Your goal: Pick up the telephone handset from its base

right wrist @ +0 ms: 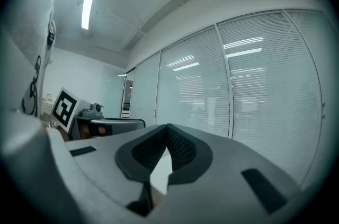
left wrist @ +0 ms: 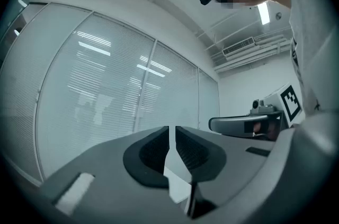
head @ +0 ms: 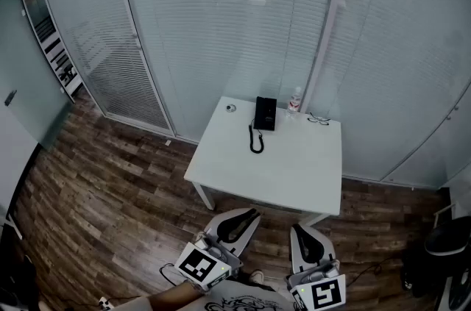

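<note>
Apparently only head view shows telephone (head: 265, 113).

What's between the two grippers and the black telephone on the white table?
In the head view, only wooden floor and bare white tabletop before the black telephone.

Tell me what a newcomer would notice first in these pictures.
A white table stands against the blind-covered glass wall, a black telephone at its far edge with its coiled cord trailing forward. A water bottle stands just right of it. Nearest the camera, the left tool and right tool are shut and empty, short of the table.
</note>
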`<state>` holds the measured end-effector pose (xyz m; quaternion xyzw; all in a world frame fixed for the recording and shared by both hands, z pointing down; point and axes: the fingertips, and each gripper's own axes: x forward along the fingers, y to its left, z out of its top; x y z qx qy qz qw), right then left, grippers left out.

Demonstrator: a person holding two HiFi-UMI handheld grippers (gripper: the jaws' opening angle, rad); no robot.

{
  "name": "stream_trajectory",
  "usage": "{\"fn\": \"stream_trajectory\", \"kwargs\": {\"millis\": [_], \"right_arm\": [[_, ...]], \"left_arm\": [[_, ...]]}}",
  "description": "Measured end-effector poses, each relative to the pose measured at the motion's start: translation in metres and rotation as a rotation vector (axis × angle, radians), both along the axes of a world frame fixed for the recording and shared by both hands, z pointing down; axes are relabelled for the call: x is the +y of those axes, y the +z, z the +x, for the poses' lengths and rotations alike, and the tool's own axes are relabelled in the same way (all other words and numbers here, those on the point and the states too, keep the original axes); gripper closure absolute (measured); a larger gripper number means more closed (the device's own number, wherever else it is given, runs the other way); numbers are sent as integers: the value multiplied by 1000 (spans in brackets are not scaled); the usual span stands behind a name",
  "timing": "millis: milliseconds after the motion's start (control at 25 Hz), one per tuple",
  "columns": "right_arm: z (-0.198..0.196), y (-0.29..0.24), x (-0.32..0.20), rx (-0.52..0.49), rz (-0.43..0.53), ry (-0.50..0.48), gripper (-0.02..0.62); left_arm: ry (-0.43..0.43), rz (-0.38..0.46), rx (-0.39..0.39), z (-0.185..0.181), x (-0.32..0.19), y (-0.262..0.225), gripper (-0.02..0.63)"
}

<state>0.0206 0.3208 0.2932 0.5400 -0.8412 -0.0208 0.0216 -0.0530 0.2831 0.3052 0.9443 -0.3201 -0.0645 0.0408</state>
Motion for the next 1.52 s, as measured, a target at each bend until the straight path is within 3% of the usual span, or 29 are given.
{"fn": "stream_trajectory", "kwargs": {"millis": [320, 480, 1120, 1520], "right_arm": [[-7, 4, -1, 6, -13, 2, 589], [-12, -1, -3, -6, 23, 7, 589], [-51, 7, -40, -7, 6, 35, 589], [-20, 20, -85, -35, -13, 18, 589]], "left_arm": [[22, -7, -22, -4, 2, 8, 571], [25, -12, -6, -10, 0, 7, 571], [18, -52, 17, -58, -26, 17, 571], [11, -70, 3, -24, -70, 25, 571]]}}
